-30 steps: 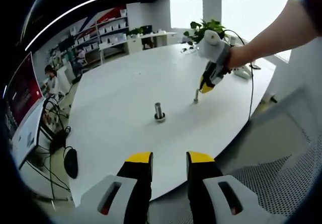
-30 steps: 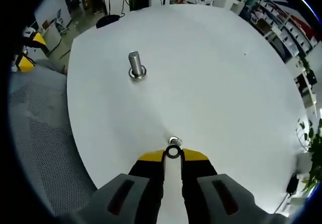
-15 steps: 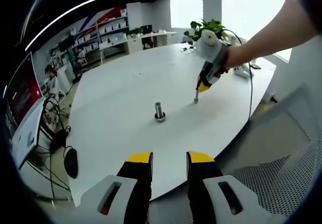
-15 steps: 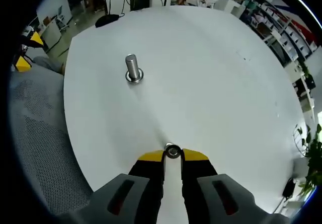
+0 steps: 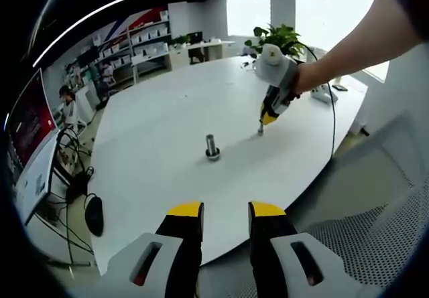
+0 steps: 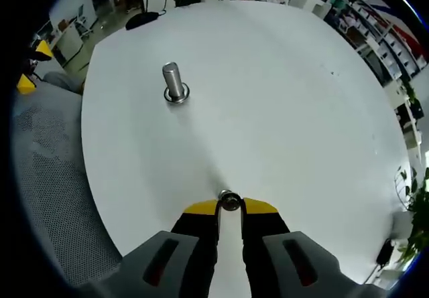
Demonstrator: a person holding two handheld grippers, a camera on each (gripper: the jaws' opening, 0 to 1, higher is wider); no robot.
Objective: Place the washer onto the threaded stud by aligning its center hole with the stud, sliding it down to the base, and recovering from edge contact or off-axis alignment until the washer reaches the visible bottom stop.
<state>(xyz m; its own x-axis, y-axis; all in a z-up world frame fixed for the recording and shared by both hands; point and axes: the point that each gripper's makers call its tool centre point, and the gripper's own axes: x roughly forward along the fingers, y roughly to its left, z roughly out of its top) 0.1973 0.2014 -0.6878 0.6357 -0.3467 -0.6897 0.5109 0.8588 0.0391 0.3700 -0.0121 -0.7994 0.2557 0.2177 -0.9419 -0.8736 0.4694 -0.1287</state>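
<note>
A short steel threaded stud (image 5: 212,146) stands upright on its round base in the middle of the white table (image 5: 154,130); it also appears as the stud (image 6: 173,83) at the upper left of the right gripper view. My right gripper (image 6: 230,205) is shut on a small metal washer (image 6: 229,200), pinched at its yellow fingertips just above the tabletop, well short of the stud. In the left gripper view the right gripper (image 5: 262,125) hangs tip-down to the right of the stud. My left gripper (image 5: 225,212) is open, held back off the table's near edge, holding nothing.
A potted plant (image 5: 276,38) and a cable (image 5: 333,110) sit at the table's far right. A black mouse-like object (image 5: 94,215) lies on the floor at the left. Shelves and desks line the room beyond. A grey perforated surface (image 6: 47,177) lies beside the table.
The right gripper with the washer has risen slightly and tilted; the stud has shifted a little in its view. The left gripper has stayed still.
</note>
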